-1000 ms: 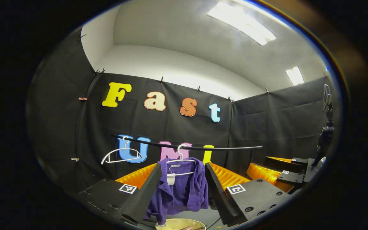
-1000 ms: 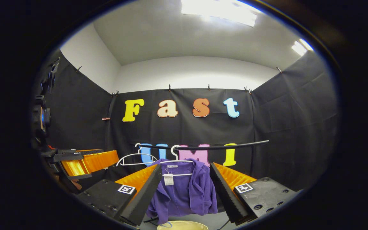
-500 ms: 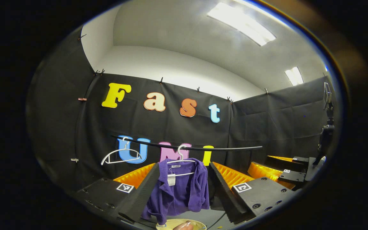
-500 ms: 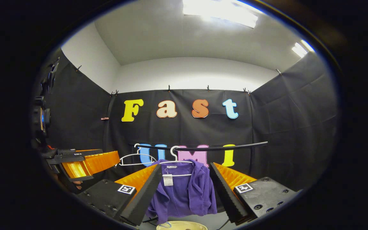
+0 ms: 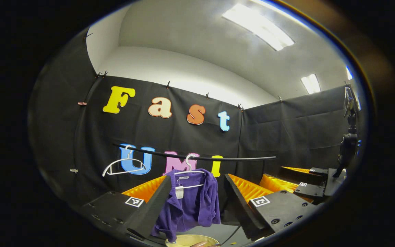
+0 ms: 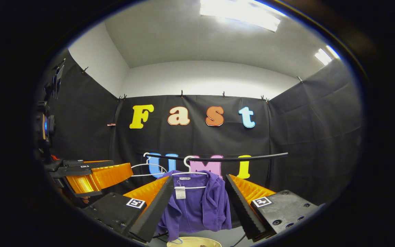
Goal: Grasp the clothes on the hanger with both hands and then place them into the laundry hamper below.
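A purple garment (image 5: 190, 202) (image 6: 197, 206) hangs on a white hanger (image 5: 190, 168) (image 6: 188, 166) from a black rail (image 5: 197, 157) (image 6: 218, 158). Below it sits the yellowish rim of the laundry hamper (image 5: 190, 240) (image 6: 194, 242). My left gripper (image 5: 195, 192) is open, its orange-and-black fingers framing the garment from a distance. My right gripper (image 6: 199, 190) is open too, also short of the garment. The right gripper (image 5: 300, 181) appears at the right of the left gripper view, and the left gripper (image 6: 87, 173) at the left of the right gripper view.
An empty white hanger (image 5: 123, 163) (image 6: 147, 168) hangs on the rail left of the garment. Black cloth walls close the booth behind and on both sides. A camera stand (image 5: 348, 144) rises at the right edge, another device (image 6: 48, 123) at the left.
The left gripper view has shifted slightly, so the rail and garment sit a little more to the left. The right gripper view is nearly unchanged. Both grippers remain open.
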`<action>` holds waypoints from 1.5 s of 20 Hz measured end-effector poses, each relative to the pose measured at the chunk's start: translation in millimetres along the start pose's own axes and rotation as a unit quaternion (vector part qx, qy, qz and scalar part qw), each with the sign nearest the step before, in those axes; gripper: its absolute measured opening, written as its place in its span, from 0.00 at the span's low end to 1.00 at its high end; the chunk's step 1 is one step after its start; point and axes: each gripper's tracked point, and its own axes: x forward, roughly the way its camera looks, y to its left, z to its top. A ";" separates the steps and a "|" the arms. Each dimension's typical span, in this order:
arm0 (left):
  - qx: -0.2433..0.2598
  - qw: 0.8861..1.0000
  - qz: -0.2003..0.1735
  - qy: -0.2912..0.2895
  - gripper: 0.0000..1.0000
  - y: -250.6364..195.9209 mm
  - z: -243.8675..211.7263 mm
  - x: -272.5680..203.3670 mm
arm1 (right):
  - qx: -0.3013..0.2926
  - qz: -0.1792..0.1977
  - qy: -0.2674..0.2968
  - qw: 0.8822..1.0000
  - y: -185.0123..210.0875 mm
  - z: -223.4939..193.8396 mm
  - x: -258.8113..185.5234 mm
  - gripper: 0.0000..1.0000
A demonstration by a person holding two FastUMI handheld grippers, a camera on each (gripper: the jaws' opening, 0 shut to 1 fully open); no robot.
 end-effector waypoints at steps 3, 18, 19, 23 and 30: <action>0.000 1.000 -0.008 0.001 0.97 8.3 -1.6 -3.2 | -0.005 -0.009 0.005 1.000 7.1 -3.4 -5.7 0.97; 0.011 1.000 -0.010 -0.012 0.96 23.7 -11.6 12.2 | 0.006 -0.008 0.011 1.000 6.6 -29.4 22.7 0.97; 0.014 1.000 -0.005 -0.012 0.96 24.9 -15.7 20.6 | 0.007 -0.001 0.010 1.000 3.6 -34.8 33.6 0.99; 0.010 1.000 0.023 -0.016 0.96 31.9 -36.0 70.3 | 0.018 0.025 0.005 1.000 -13.9 -62.0 90.5 0.97; 0.037 0.994 0.094 -0.033 0.97 45.1 -78.2 154.9 | 0.060 0.080 0.011 0.995 -41.0 -119.4 179.7 0.95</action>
